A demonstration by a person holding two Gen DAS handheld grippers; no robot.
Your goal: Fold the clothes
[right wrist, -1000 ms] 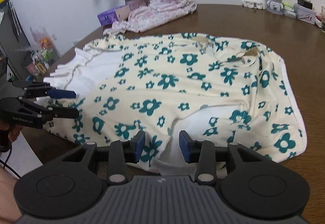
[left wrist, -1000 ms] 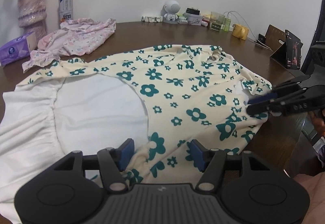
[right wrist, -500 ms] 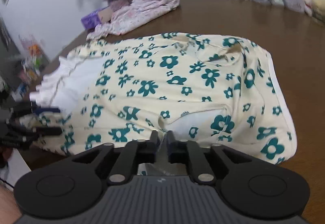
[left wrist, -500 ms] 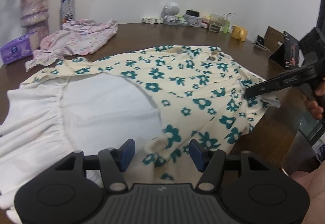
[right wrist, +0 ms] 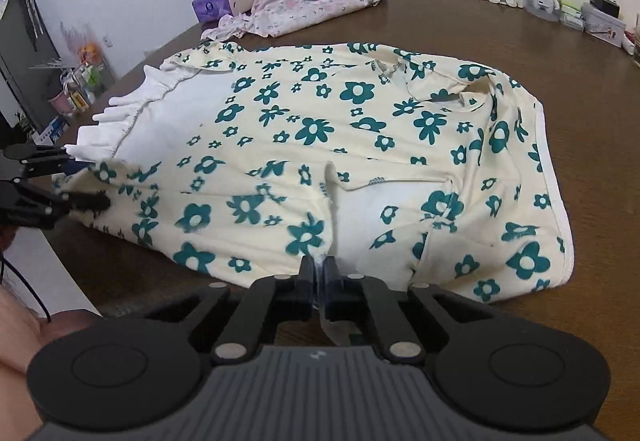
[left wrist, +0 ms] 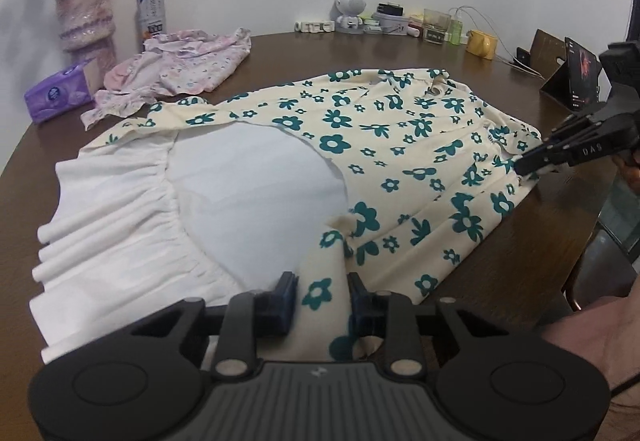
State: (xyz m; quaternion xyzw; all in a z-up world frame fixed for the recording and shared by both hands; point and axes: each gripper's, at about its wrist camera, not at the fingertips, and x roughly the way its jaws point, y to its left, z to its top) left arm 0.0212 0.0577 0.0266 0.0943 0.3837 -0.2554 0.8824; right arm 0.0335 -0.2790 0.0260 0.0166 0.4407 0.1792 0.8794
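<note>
A cream dress with teal flowers and a white ruffled skirt part lies spread on the brown table. My left gripper is at its near edge, jaws narrowed around a strip of floral fabric that still lies flat between the pads, not pinched. In the right wrist view the dress fills the middle, and my right gripper is shut on its near edge, which is drawn up into the pads. Each gripper shows in the other's view: the right one at the dress's right side, the left one at its left corner.
A pink patterned garment lies at the back left beside a purple tissue pack, a vase and a bottle. A white robot figure, small clutter and a yellow mug line the far edge. A phone on a stand is at the right.
The right gripper went from open to shut on the dress edge. The left gripper's jaws narrowed around a strip of floral fabric, and the near fabric has bunched towards both grippers.
</note>
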